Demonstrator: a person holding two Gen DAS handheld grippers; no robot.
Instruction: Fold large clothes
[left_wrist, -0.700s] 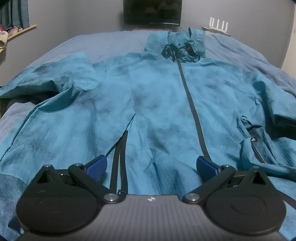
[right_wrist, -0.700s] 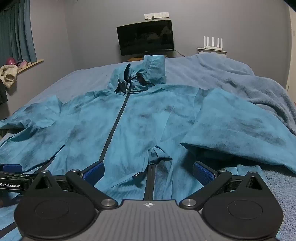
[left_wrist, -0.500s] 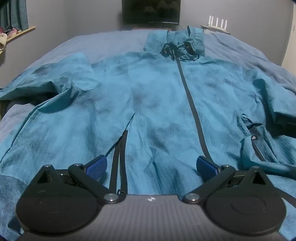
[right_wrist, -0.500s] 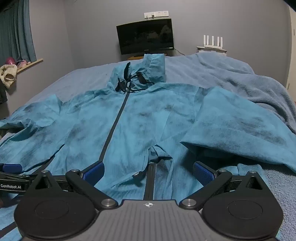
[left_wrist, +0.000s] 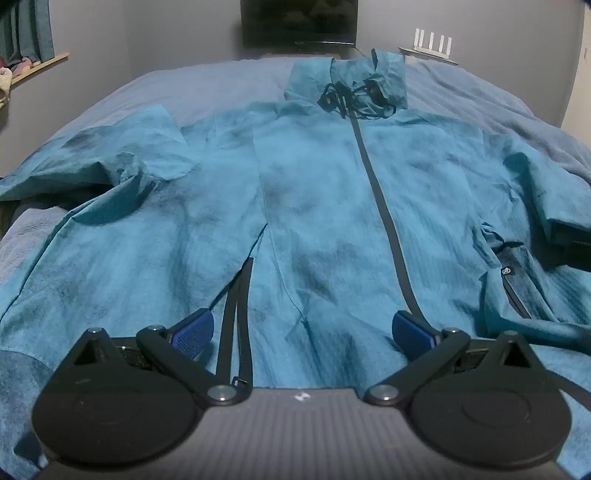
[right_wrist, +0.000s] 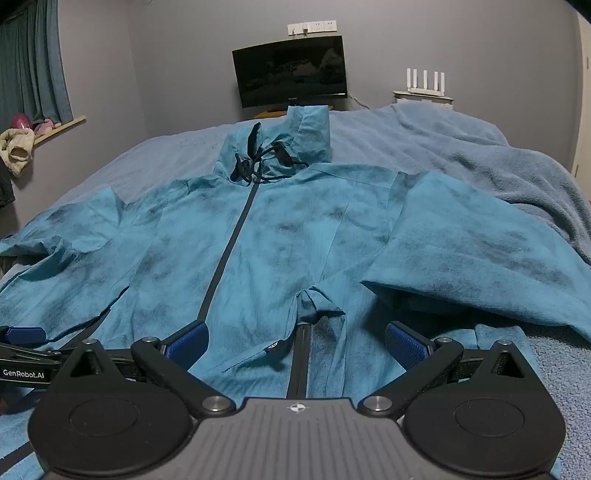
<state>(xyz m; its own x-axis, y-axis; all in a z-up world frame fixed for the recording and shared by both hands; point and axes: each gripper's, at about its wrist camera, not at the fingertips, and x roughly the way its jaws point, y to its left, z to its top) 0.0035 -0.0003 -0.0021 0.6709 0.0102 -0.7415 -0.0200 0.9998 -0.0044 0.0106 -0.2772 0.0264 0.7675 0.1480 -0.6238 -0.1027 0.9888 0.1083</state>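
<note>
A large teal jacket lies spread face up on the bed, zipper closed, hood at the far end, sleeves out to both sides. It also shows in the right wrist view. My left gripper is open and empty, low over the jacket's hem, left of the zipper. My right gripper is open and empty over the hem at the right pocket zipper. The left gripper's fingertip shows at the far left of the right wrist view.
The bed has a blue blanket, bunched along the right side. A dark monitor and a white router stand beyond the bed. A window ledge with small items and a curtain are on the left wall.
The left wrist view has shifted slightly, so the jacket sits a little lower and closer. The right gripper has hardly moved. Both stay open.
</note>
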